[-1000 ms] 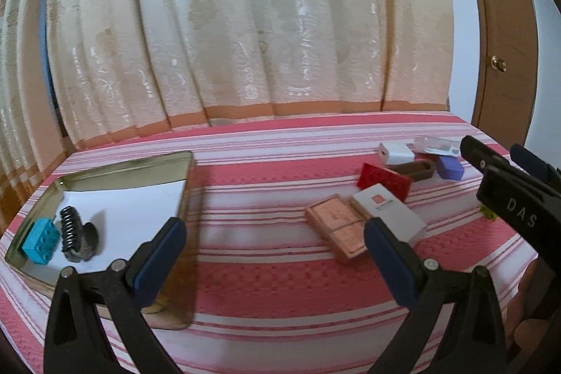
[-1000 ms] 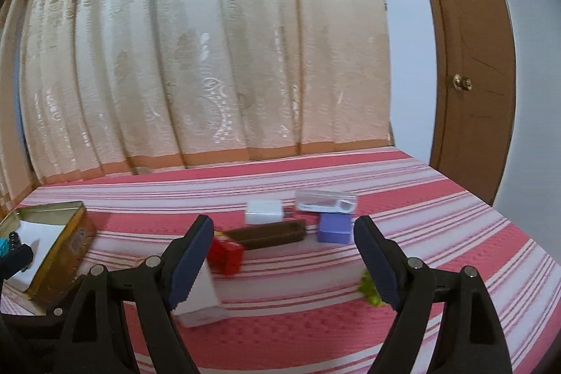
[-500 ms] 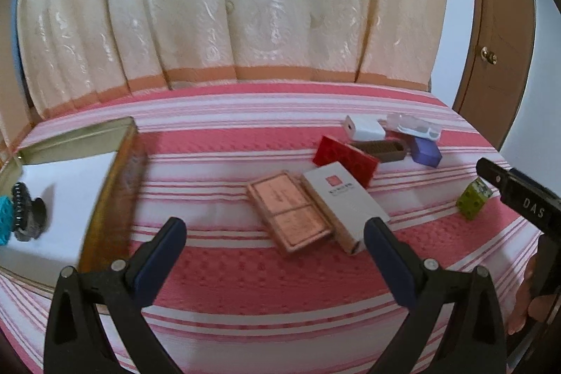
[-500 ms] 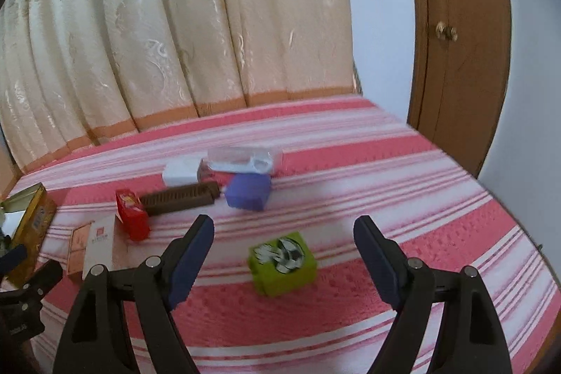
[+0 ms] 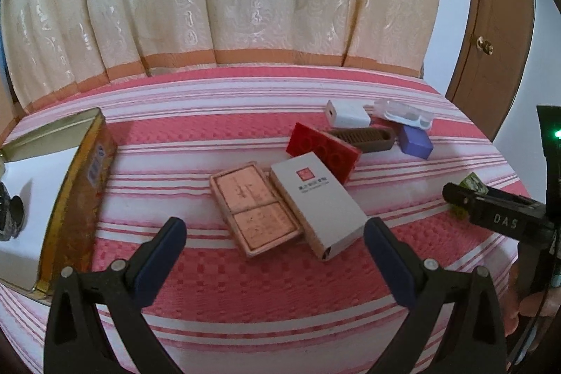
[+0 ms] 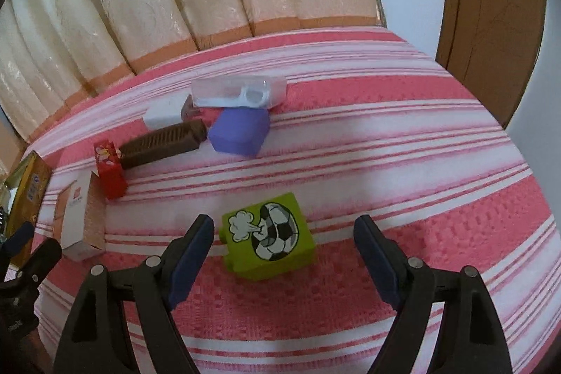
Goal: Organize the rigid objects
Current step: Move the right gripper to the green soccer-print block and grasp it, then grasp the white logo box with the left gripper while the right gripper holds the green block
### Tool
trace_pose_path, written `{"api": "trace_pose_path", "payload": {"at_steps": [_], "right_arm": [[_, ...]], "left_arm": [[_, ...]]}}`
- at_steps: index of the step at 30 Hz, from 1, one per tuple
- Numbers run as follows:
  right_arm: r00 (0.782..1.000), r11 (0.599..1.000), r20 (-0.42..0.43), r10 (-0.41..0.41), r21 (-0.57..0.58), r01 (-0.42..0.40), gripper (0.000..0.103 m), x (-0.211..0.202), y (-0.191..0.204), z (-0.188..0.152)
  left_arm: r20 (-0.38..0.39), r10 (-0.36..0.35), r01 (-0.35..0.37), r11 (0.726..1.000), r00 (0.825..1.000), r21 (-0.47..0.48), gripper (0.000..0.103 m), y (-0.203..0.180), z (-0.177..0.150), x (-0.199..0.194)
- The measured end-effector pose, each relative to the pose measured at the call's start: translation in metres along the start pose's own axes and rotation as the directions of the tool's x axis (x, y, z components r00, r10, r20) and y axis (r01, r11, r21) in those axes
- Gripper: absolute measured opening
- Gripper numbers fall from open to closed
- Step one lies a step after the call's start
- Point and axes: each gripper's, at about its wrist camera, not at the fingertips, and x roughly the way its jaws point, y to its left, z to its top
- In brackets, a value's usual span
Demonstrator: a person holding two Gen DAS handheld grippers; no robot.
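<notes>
While parted and empty, right gripper (image 6: pixel 280 247) poised over green block (image 6: pixel 268 235) on striped cloth (image 6: pixel 385 163); left gripper (image 5: pixel 273 255) likewise parted above pink case (image 5: pixel 256 209). Step: approach. Next: lower, straddle block, pinch, carry to tin (image 5: pixel 80 184).

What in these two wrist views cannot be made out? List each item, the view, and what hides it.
- Tin tray, left wrist view: the left edge cuts off its contents; only part of a dark object shows.
- White box, left wrist view: its print is too small to read.
- Green block, left wrist view: mostly hidden behind the right gripper.
- Pink flat box, right wrist view: almost wholly behind the white box.
</notes>
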Motion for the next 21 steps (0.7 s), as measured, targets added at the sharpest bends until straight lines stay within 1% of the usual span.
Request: {"api": "trace_pose_path", "payload": {"at_steps": [3, 5, 7, 8, 10, 11, 13, 15, 18, 20, 21], "right_arm": [[1.0, 0.999, -0.018, -0.018, -0.045, 0.017, 0.081, 0.003, 0.007, 0.001], [0.998, 0.994, -0.019, -0.058, -0.09, 0.056, 0.064, 0.003, 0.015, 0.001], [0.999, 0.992, -0.012, -0.037, -0.119, 0.036, 0.052, 0.001, 0.019, 0.001], [0.999, 0.991, -0.009, -0.032, -0.133, 0.031, 0.049, 0.0, 0.021, 0.001], [0.999, 0.989, -0.007, -0.033, -0.143, 0.032, 0.049, -0.001, 0.022, 0.001], [1.0, 0.99, -0.009, -0.021, -0.139, 0.02, 0.049, -0.001, 0.021, 0.001], [1.0, 0.992, -0.008, 0.005, -0.126, -0.006, 0.049, -0.002, 0.016, 0.001], [1.0, 0.995, 0.0, 0.008, -0.097, -0.008, 0.049, -0.003, 0.012, 0.001], [1.0, 0.998, 0.015, 0.016, -0.057, -0.015, 0.049, -0.004, 0.006, 0.001], [1.0, 0.999, 0.024, 0.019, -0.037, -0.019, 0.049, -0.005, 0.003, 0.001], [0.999, 0.999, 0.026, 0.022, -0.03, -0.022, 0.049, -0.005, 0.003, 0.001]], "left_arm": [[-0.012, -0.008, 0.008, 1.0, 1.0, -0.01, 0.103, -0.001, 0.001, 0.004], [-0.019, -0.016, 0.016, 1.0, 1.0, -0.017, 0.103, -0.001, 0.001, 0.006], [-0.021, -0.022, 0.022, 0.999, 1.0, -0.028, 0.103, -0.001, 0.002, 0.007], [-0.016, -0.025, 0.025, 0.999, 1.0, -0.033, 0.103, -0.001, 0.003, 0.008], [-0.005, -0.032, 0.032, 0.999, 0.999, -0.037, 0.103, -0.003, 0.005, 0.009], [0.006, -0.036, 0.036, 0.999, 0.999, -0.03, 0.103, -0.007, 0.008, 0.01], [0.021, -0.04, 0.04, 0.999, 0.999, -0.008, 0.103, -0.016, 0.011, 0.011], [0.024, -0.036, 0.036, 0.999, 0.999, 0.017, 0.102, -0.027, 0.015, 0.015], [-0.002, -0.039, 0.039, 0.999, 0.999, 0.012, 0.101, -0.035, 0.02, 0.026], [-0.039, -0.022, 0.022, 1.0, 0.999, -0.011, 0.093, -0.036, 0.022, 0.035], [-0.052, -0.009, 0.008, 1.0, 0.999, -0.02, 0.093, -0.037, 0.022, 0.039]]}}
